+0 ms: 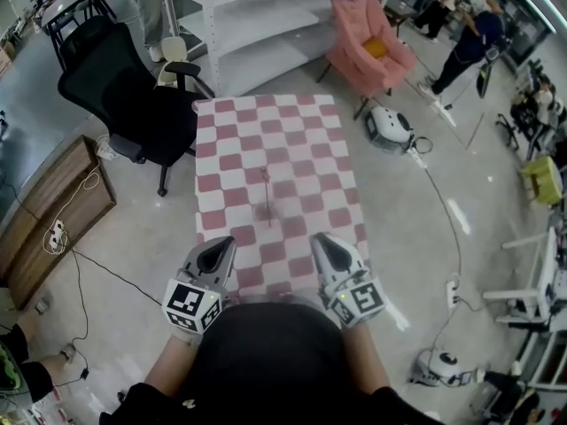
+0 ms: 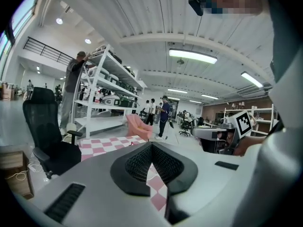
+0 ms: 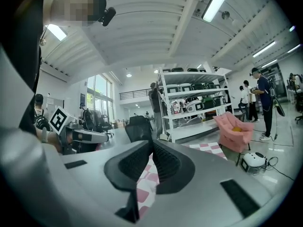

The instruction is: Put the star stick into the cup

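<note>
wooden cabinet (image 1: 49, 215): on the floor at 9 o'clock from the desk, cable and power strip lying on it
office chair (image 1: 124, 87): black, 10 o'clock off the desk, just beside its far left corner
left hand-held gripper (image 1: 221, 248): over the near edge of the desk at 7 o'clock, close to the person's body, marker cube toward the person
left pads (image 2: 137, 162): pressed together at the tips, nothing between them; checkered cloth shows in the gap below
desk (image 1: 310, 149): pink-and-white checkered top, straight ahead of the person
star stick (image 1: 266, 197): near the desk centre, a touch toward 9 o'clock, star end toward 12; well apart from both grippers
cup (image 1: 267, 212): reads only as a dim see-through patch around the stick's lower half; whether the stick sits inside it, cannot tell
shelf rack (image 1: 257, 16): white, 12 o'clock beyond the desk
right hand-held gripper (image 1: 323, 246): over the near edge at 5 o'clock, level with the left one, the two near each other but apart
right pads (image 3: 132, 162): pressed together at the tips, empty
armchair (image 1: 368, 51): pink, 1 o'clock off the far right corner
white device (image 1: 390, 127): on the floor at 2 o'clock, cable trailing from it
</note>
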A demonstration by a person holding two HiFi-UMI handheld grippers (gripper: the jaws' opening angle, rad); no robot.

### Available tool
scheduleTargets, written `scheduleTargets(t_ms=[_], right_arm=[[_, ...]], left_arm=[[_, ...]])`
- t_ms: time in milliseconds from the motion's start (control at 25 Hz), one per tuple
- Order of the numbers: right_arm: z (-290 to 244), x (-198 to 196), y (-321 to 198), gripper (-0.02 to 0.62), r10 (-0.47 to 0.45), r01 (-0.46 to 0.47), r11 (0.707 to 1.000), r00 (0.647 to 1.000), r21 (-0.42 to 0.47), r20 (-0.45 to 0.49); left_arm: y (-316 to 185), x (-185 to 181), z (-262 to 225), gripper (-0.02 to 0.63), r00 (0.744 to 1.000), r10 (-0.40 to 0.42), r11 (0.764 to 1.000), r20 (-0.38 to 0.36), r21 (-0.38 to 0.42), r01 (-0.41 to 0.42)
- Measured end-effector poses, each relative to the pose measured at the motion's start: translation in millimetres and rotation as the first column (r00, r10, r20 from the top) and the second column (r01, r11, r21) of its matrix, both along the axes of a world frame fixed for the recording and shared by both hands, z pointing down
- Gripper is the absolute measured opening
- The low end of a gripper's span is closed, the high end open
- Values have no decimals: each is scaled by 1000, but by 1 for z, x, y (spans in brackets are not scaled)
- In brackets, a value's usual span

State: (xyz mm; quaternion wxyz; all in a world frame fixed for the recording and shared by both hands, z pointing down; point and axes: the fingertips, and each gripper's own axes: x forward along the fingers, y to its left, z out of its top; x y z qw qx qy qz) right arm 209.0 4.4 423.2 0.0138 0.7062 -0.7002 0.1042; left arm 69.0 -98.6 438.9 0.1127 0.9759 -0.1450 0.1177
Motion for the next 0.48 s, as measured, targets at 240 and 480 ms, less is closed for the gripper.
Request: scheduleTargets(t_ms=[240,480], right_arm=[[3,-1,6,34,39,-39,999,999,-8,18],[4,-5,6,34,43,-43,999,999,-3,8]], left_arm=[[3,-3,1,41,1000,27,1000,6,-4,-27],[2,-8,-1,41,999,34,999,12,1,-34]])
